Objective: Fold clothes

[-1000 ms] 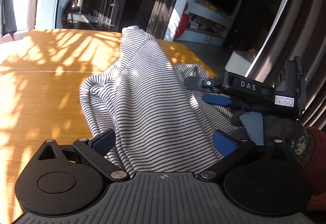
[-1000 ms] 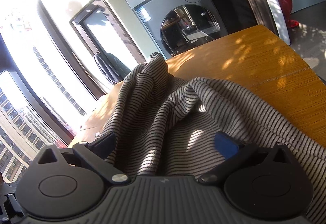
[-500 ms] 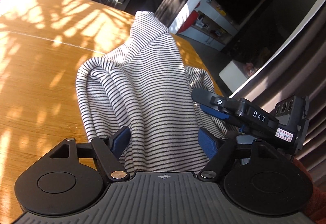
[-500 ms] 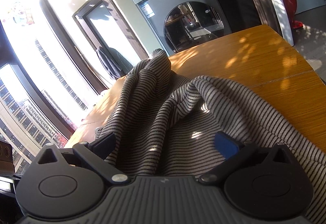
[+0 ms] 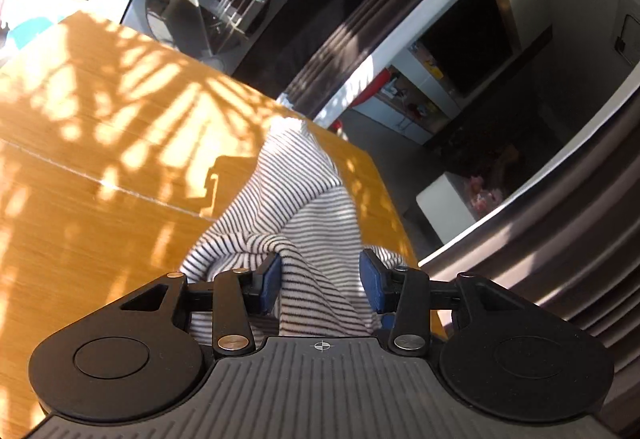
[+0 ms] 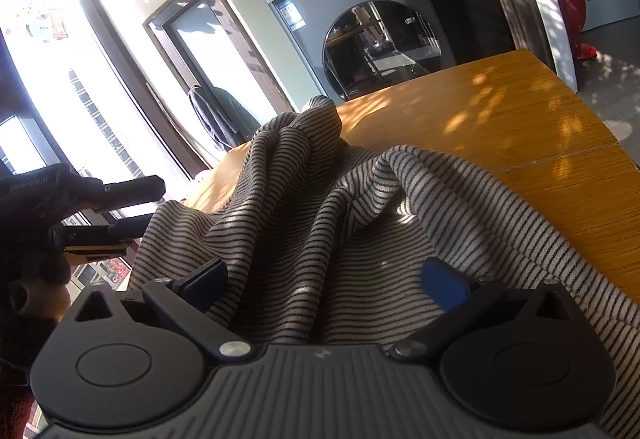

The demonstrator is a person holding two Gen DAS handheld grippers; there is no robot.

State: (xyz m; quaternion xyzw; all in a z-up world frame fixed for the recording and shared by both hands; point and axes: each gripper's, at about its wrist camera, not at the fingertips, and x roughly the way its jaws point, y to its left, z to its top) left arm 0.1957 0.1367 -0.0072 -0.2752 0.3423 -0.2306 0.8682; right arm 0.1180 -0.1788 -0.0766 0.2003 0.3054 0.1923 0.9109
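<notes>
Table [image 5: 80, 199] more exposed; left gripper [image 5: 320, 279] closing around shirt [image 5: 296, 199].

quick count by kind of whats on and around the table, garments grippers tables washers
striped garment: 1
grippers: 2, the left gripper and the right gripper
wooden table: 1
washing machine: 1
total: 5
</notes>
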